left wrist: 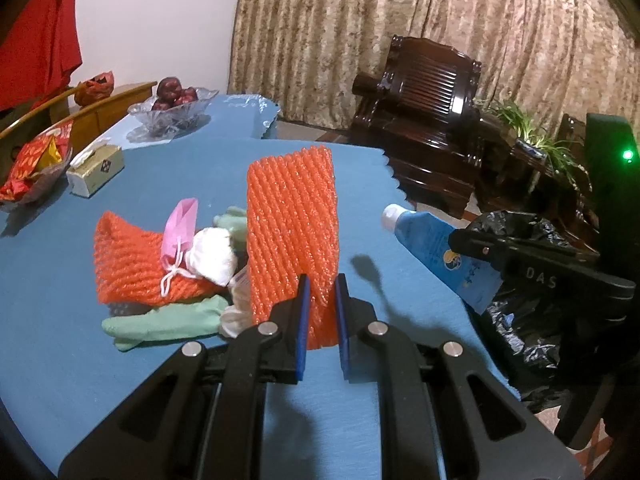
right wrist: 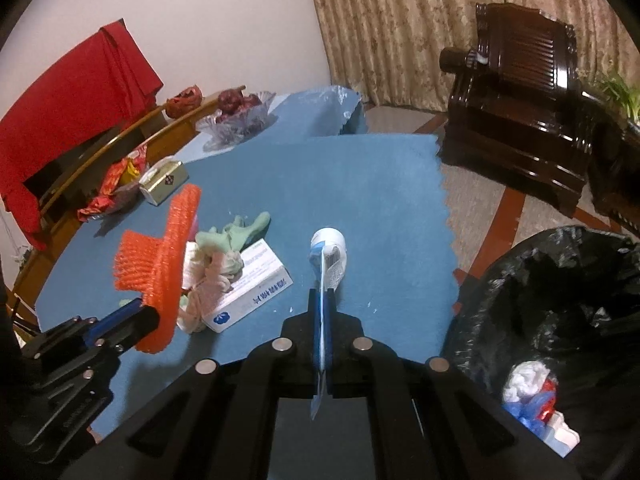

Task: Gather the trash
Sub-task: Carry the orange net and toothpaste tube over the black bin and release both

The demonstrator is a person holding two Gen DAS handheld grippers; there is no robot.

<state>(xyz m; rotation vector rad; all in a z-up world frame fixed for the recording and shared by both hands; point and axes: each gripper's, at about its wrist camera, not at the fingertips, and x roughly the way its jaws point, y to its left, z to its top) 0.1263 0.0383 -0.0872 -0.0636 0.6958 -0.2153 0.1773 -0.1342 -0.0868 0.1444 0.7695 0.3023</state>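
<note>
My left gripper [left wrist: 322,286] is shut on an orange foam net sleeve [left wrist: 293,224], held upright above the blue tablecloth [left wrist: 160,380]; the same orange foam net sleeve [right wrist: 168,264] shows edge-on in the right wrist view. My right gripper [right wrist: 322,292] is shut on the flat end of a blue and white toothpaste tube [right wrist: 329,254], cap pointing away; the tube [left wrist: 432,248] also appears at the right of the left wrist view. On the cloth lie a second orange net [left wrist: 132,264], a pink pouch [left wrist: 180,228], green gloves [left wrist: 160,322], crumpled white tissue [left wrist: 212,254] and a white carton [right wrist: 256,288].
A bin lined with a black bag [right wrist: 560,300] stands right of the table, with some trash [right wrist: 536,396] inside. Farther back on the table are a tissue box [left wrist: 96,172], a glass fruit bowl [left wrist: 172,108] and a snack dish [left wrist: 32,168]. A dark wooden armchair [left wrist: 424,120] stands beyond.
</note>
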